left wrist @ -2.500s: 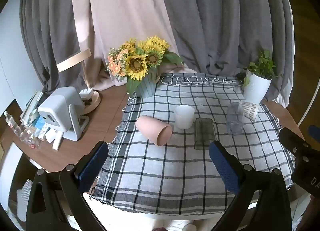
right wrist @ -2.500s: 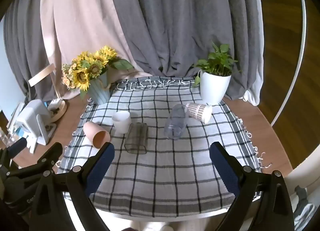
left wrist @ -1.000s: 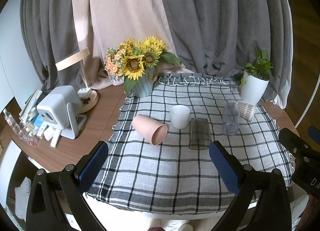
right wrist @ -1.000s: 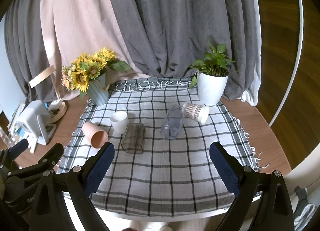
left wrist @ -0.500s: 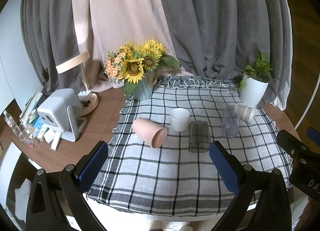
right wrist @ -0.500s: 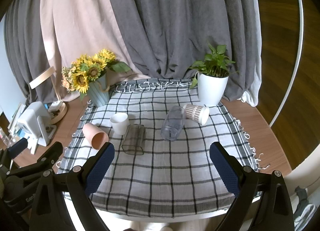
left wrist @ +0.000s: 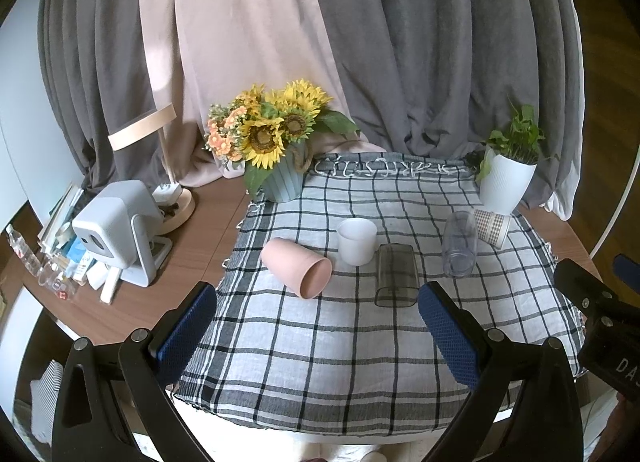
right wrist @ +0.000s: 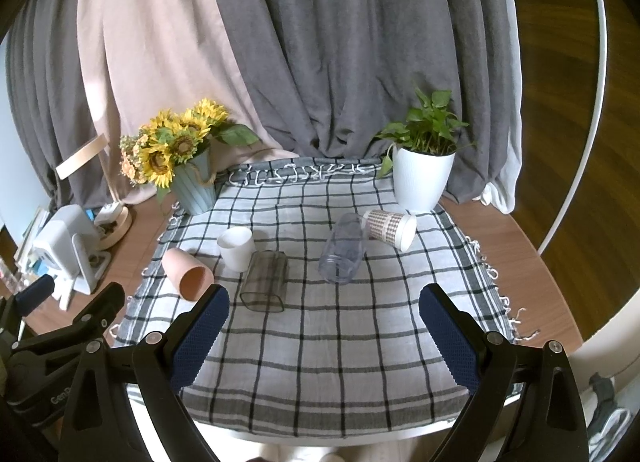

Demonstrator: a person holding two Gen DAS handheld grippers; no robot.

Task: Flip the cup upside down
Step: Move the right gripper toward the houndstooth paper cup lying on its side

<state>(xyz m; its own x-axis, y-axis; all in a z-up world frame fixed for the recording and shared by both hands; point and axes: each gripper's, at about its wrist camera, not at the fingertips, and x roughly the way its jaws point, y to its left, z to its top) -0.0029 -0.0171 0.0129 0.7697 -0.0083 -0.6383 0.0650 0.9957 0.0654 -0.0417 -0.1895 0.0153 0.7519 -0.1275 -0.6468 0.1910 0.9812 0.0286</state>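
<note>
Both wrist views, approach phase. Compared with the frames of the preceding seconds, the checked cloth (left wrist: 320,342) and the cups on it sit at nearly the same place in each view, with only slight drift; no cup has been touched or turned, so the task appears not yet begun. The left claw (left wrist: 316,338) stands wide open and holds nothing; the right claw (right wrist: 324,338) is likewise wide open and empty. Five cups lie on the cloth that covers the worktop (left wrist: 200,234): a white cup (left wrist: 357,241) standing upright with its mouth up, and four lying on their sides, namely a pink cup (left wrist: 297,267), a smoky square tumbler (left wrist: 395,276), a clear tumbler (left wrist: 460,244) and a checked paper cup (left wrist: 492,223). The white cup, the only one upright, is judged the likeliest to be flipped, though the task names none. It lies ahead of the left claw, well apart from the fingertips, between the pink cup and the smoky tumbler and just beside both; from the right claw it sits ahead and to the left (right wrist: 236,248). A sunflower vase (left wrist: 282,178) and a potted plant (left wrist: 506,182) stand at the far edge of the cloth
</note>
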